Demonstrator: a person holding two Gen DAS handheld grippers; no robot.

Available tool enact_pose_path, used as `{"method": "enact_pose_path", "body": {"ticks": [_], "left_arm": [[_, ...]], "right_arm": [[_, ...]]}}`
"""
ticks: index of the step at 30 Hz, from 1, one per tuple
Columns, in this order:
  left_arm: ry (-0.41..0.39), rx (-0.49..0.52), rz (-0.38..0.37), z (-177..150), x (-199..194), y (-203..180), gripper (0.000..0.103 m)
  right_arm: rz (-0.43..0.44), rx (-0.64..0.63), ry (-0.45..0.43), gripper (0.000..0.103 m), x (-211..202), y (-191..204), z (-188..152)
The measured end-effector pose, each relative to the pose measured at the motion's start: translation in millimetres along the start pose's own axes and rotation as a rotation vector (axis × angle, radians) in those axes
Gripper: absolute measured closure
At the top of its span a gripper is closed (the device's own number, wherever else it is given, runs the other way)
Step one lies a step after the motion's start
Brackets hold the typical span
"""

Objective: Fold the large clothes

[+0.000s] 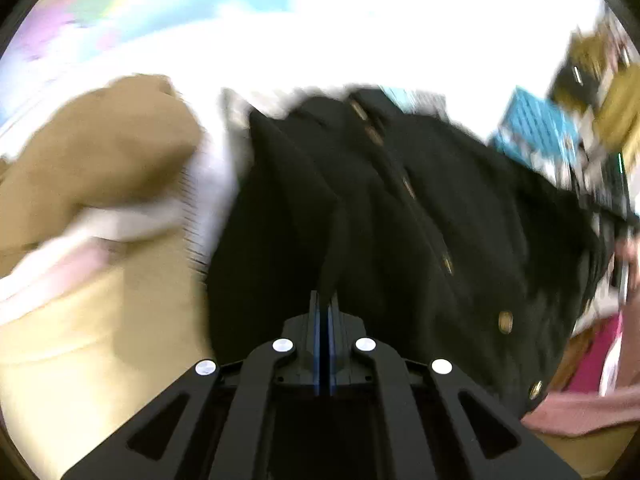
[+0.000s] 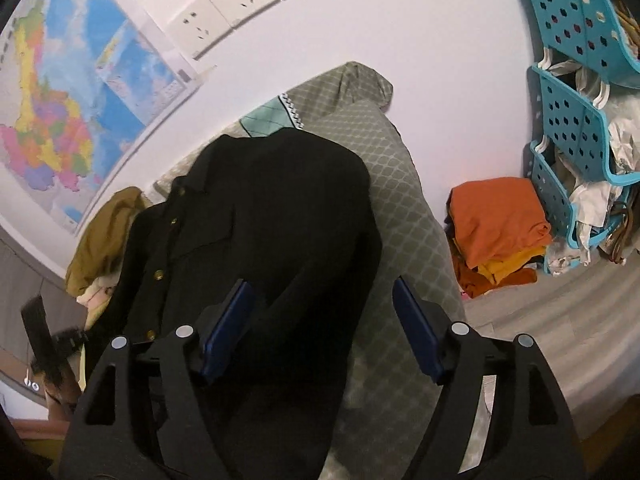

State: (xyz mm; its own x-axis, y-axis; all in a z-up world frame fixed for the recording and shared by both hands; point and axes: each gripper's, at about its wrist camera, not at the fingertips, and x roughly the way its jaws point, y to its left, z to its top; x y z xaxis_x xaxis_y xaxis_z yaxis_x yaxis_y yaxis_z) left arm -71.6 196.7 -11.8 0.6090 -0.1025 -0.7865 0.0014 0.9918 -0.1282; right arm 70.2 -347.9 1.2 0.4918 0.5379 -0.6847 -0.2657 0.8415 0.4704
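Observation:
A black jacket with brass buttons lies over a grey patterned pillow; in the blurred left wrist view the black jacket fills the middle. My left gripper is shut on a fold of the jacket's black cloth. My right gripper is open, its blue pads to either side of the jacket's lower part, which passes between them. I cannot tell if the pads touch the cloth.
A tan garment lies left of the jacket, also in the left wrist view. Folded orange clothes sit at the right by blue plastic baskets. A map and sockets are on the wall.

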Motion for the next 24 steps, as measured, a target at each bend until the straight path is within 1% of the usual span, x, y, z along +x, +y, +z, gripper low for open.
{"method": "enact_pose_path", "body": {"ticks": [2,3,4,5,6,8,9,10,11,12,13,14,15,16,17,18,19,20,22,23,24], "left_arm": [[-0.058,-0.045,0.08,3.4,-23.6,21.6,0.101],[-0.082,-0.075,0.133,5.0,-33.9,36.3,0.101],[-0.089,-0.107,0.185,6.7,-41.7,49.3,0.101],[-0.101,-0.139,0.27,7.4,-48.7,65.5,0.102],[-0.105,-0.15,0.362,8.9,-51.2,76.4,0.102],[-0.083,-0.173,0.612,8.1,-51.2,101.1,0.101],[-0.052,-0.189,0.682,6.6,-47.9,110.4,0.1],[0.001,-0.22,0.732,3.4,-43.0,119.9,0.1],[0.009,-0.239,0.647,-1.1,-42.6,120.5,0.099],[-0.004,-0.228,0.498,-4.7,-43.4,111.5,0.092],[-0.017,-0.202,0.388,-6.9,-44.5,99.0,0.086],[-0.035,-0.156,0.294,-10.4,-46.8,80.0,0.068],[-0.044,-0.12,0.224,-13.2,-48.6,65.7,0.047],[-0.059,-0.08,0.122,-17.4,-50.3,46.1,0.042],[-0.051,-0.049,0.03,-21.5,-48.7,28.0,0.037],[-0.028,-0.014,-0.022,-25.6,-43.3,9.6,0.032],[-0.008,0.014,-0.043,-29.5,-36.4,-6.9,0.028],[0.022,0.045,-0.025,-35.5,-29.1,-20.5,0.022],[0.058,0.092,0.014,-46.2,-19.7,-36.0,0.022],[0.083,0.093,0.02,-50.4,-12.5,-40.1,0.019],[0.104,0.1,0.036,-53.6,-6.3,-41.9,0.02]], "right_arm": [[0.02,-0.001,-0.015,0.029,-8.9,-1.1,-3.5],[0.024,-0.002,-0.02,0.028,-12.8,-1.6,-5.0],[0.031,-0.005,-0.027,0.027,-17.8,-1.5,-7.8],[0.037,-0.006,-0.029,0.026,-20.9,-1.9,-10.0],[0.041,-0.006,-0.033,0.024,-24.1,-1.9,-13.0],[0.058,-0.011,-0.028,0.021,-27.8,-1.8,-19.1],[0.057,-0.014,-0.024,0.021,-29.3,-1.8,-23.1],[0.063,-0.015,-0.02,0.019,-30.7,-2.1,-27.6],[0.071,-0.014,-0.014,0.018,-31.7,-3.1,-30.4],[0.076,-0.01,-0.011,0.016,-33.7,-3.1,-35.3],[0.075,-0.01,-0.01,0.015,-36.2,-2.4,-39.7],[0.076,-0.014,-0.01,0.014,-38.2,-1.4,-43.0],[0.081,-0.02,-0.014,0.013,-40.9,0.5,-46.8],[0.086,-0.024,-0.017,0.012,-43.2,2.3,-50.5],[0.091,-0.027,-0.019,0.011,-44.4,3.2,-53.1],[0.096,-0.026,-0.023,0.011,-45.1,4.8,-55.8],[0.1,-0.024,-0.024,0.011,-45.0,6.1,-58.2],[0.103,-0.025,-0.024,0.011,-44.8,6.7,-60.3],[0.118,-0.026,-0.025,0.011,-43.1,9.2,-64.3],[0.124,-0.026,-0.023,0.011,-42.3,9.9,-66.1],[0.123,-0.028,-0.021,0.009,-40.8,11.1,-68.0]]}}
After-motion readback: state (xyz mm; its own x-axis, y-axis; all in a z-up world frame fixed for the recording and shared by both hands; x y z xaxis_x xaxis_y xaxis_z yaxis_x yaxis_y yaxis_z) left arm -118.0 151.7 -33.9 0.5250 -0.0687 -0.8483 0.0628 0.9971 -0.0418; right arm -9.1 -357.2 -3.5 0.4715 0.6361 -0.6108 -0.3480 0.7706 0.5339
